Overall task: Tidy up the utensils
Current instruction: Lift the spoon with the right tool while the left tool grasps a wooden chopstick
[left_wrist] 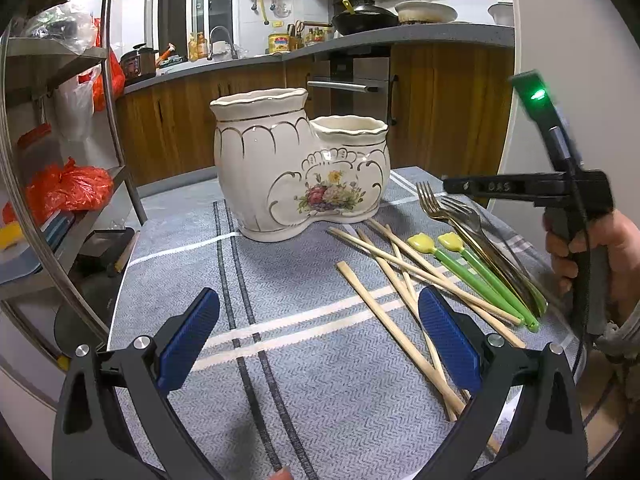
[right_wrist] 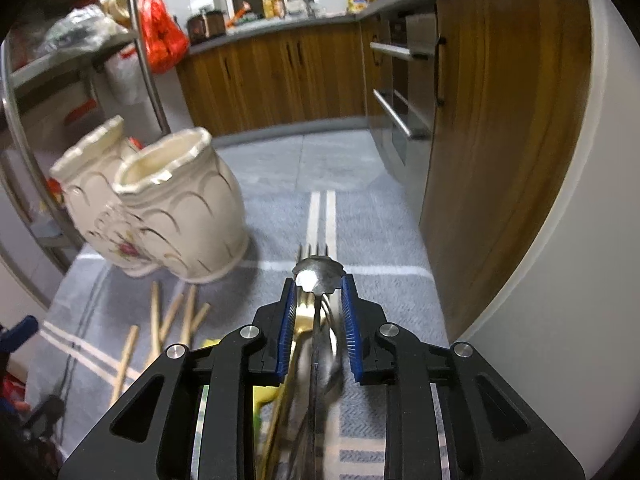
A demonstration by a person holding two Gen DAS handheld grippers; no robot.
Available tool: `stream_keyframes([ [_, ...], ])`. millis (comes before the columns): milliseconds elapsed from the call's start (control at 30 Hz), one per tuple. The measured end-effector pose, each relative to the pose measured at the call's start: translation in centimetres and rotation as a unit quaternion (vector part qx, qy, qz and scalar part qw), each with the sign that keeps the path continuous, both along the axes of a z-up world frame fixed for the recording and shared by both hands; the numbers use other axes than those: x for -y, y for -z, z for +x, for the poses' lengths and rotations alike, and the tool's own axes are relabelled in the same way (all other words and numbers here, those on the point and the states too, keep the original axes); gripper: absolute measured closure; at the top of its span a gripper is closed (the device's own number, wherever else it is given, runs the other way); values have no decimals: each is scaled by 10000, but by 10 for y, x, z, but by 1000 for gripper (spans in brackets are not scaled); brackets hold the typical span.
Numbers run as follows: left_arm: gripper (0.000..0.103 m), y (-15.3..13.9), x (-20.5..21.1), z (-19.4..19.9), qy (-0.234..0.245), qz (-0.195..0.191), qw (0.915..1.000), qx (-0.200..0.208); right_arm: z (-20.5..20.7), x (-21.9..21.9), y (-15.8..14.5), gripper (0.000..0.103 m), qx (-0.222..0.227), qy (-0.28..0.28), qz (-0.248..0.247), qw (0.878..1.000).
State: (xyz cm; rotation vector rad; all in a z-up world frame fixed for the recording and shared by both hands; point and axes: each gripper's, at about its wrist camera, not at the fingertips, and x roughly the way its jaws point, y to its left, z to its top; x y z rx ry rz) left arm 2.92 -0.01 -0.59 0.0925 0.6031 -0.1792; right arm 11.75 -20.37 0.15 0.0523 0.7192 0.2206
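Note:
A cream ceramic two-compartment holder point(left_wrist: 296, 164) stands on the grey striped cloth point(left_wrist: 280, 320); it also shows in the right wrist view point(right_wrist: 168, 208). Right of it lie several wooden chopsticks point(left_wrist: 400, 292), two green sticks with yellow tips point(left_wrist: 480, 280) and several forks point(left_wrist: 452, 212). My left gripper point(left_wrist: 320, 336) is open and empty, low over the cloth in front of the holder. My right gripper point(right_wrist: 318, 292) has its blue pads closed around a silver fork point(right_wrist: 318, 276), tines pointing away. The right gripper's body shows in the left wrist view point(left_wrist: 540, 188), above the forks.
A metal shelf rack point(left_wrist: 60, 120) with red bags stands to the left. Wooden kitchen cabinets point(left_wrist: 440, 100) and an oven lie behind the table. A white curved wall point(right_wrist: 580, 240) is close on the right. The cloth's near edge falls off at the right.

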Motion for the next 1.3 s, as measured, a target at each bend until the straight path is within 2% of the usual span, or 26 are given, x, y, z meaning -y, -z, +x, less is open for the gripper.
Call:
stream_keyframes([
  [233, 5, 2, 5, 2, -95, 118, 9998, -91, -30, 3, -23, 79, 849, -54, 112, 9963],
  [367, 5, 4, 10, 8, -94, 105, 9993, -334, -44, 8, -31, 79, 1216, -131, 179, 9923],
  [433, 9, 6, 15, 10, -94, 183, 9988, -443, -50, 9, -32, 79, 1327, -184, 229, 9907],
  [500, 21, 8, 22, 12, -86, 262, 9980, -566, -54, 9, -35, 79, 1433, -226, 241, 9891],
  [733, 46, 16, 41, 20, -107, 282, 9947, -979, -71, 14, -42, 79, 1800, -335, 293, 9827],
  [800, 57, 21, 46, 26, -128, 361, 9930, -1116, -78, 14, -45, 79, 1942, -366, 292, 9799],
  [967, 70, 25, 49, 37, -249, 436, 9911, -1230, -93, 12, -53, 79, 2388, -471, 251, 9696],
  [1067, 92, 25, 46, 44, -216, 340, 9903, -1330, -97, 12, -56, 79, 2530, -518, 309, 9656],
  [1133, 97, 24, 42, 45, -140, 274, 9898, -1391, -97, 14, -58, 79, 2570, -529, 365, 9643],
  [1300, 97, 17, 32, 36, 25, 154, 9925, -1211, -96, 15, -57, 79, 2588, -525, 427, 9636],
])
